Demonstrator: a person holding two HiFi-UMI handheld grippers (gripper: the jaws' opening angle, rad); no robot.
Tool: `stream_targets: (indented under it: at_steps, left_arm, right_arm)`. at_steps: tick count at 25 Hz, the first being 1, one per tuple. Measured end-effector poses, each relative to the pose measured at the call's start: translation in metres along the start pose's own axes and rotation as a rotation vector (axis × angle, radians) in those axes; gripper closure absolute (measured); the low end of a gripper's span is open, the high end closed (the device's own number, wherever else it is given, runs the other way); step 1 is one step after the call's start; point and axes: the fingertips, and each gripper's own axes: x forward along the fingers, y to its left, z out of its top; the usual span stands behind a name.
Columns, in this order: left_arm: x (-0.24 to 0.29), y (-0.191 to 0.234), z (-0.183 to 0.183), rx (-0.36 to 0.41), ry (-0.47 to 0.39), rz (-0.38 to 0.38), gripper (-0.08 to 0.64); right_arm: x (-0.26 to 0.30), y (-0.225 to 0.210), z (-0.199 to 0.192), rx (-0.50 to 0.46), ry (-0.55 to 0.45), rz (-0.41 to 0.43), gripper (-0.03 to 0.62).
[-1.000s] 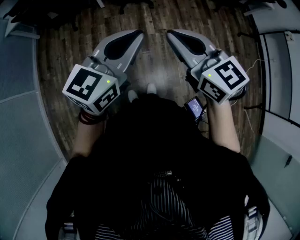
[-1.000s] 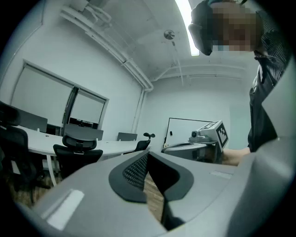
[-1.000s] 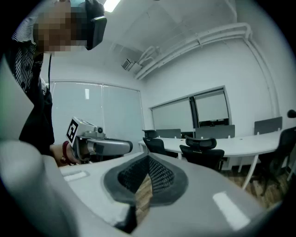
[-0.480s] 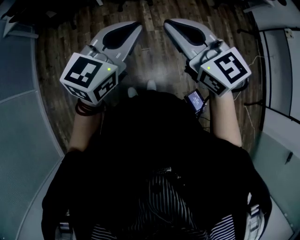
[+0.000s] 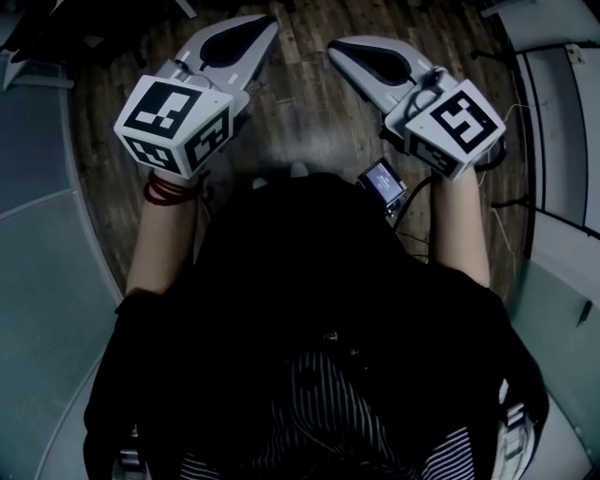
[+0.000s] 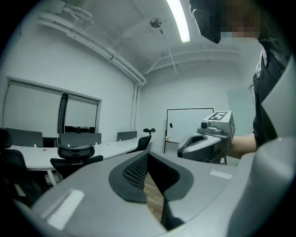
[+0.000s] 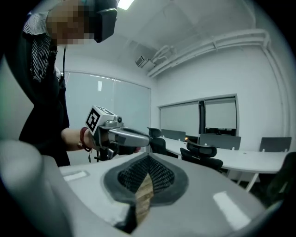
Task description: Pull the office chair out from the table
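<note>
I stand on a wood floor (image 5: 309,103) with both grippers held out in front of me. My left gripper (image 5: 266,24) is shut with nothing in it, and so is my right gripper (image 5: 337,49). Their tips point toward each other, a small gap apart. In the left gripper view a black office chair (image 6: 75,156) is tucked at a long white table (image 6: 113,148), well beyond the shut jaws of my left gripper (image 6: 147,155). In the right gripper view, past my right gripper (image 7: 148,157), a black office chair (image 7: 201,155) sits at the white table (image 7: 252,162).
A second black chair (image 6: 146,138) stands at the table's far end, with a whiteboard (image 6: 187,124) on the wall behind. Grey floor panels (image 5: 42,272) flank the wood strip on both sides. A small screen device (image 5: 382,181) hangs by my right forearm.
Both grippers have moved up the head view, away from my body, the left one further. Each marker cube has rolled slightly. Both stay shut.
</note>
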Motion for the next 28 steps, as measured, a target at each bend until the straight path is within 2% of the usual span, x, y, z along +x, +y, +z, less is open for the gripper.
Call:
stream_targets:
  at_steps: [4, 11, 17, 22, 28]
  left_arm:
    - [0.021, 0.015, 0.0, -0.02, -0.001, 0.026, 0.558]
    - [0.012, 0.01, -0.009, -0.024, 0.023, 0.077, 0.558]
    - [0.009, 0.057, -0.023, -0.089, 0.034, 0.119, 0.558]
    - [0.013, 0.075, -0.018, -0.08, 0.019, 0.094, 0.558]
    - [0.024, 0.089, -0.006, -0.066, -0.011, 0.067, 0.558]
  right_arm:
    - [0.011, -0.022, -0.002, 0.014, -0.019, 0.033, 0.591]
    - [0.013, -0.019, -0.008, 0.035, -0.038, 0.073, 0.591]
    - [0.05, -0.041, -0.011, 0.074, -0.017, 0.059, 0.591]
    - [0.063, -0.046, -0.001, 0.035, -0.012, 0.052, 0.591]
    - [0.067, -0.059, 0.003, 0.053, -0.013, 0.02, 0.591]
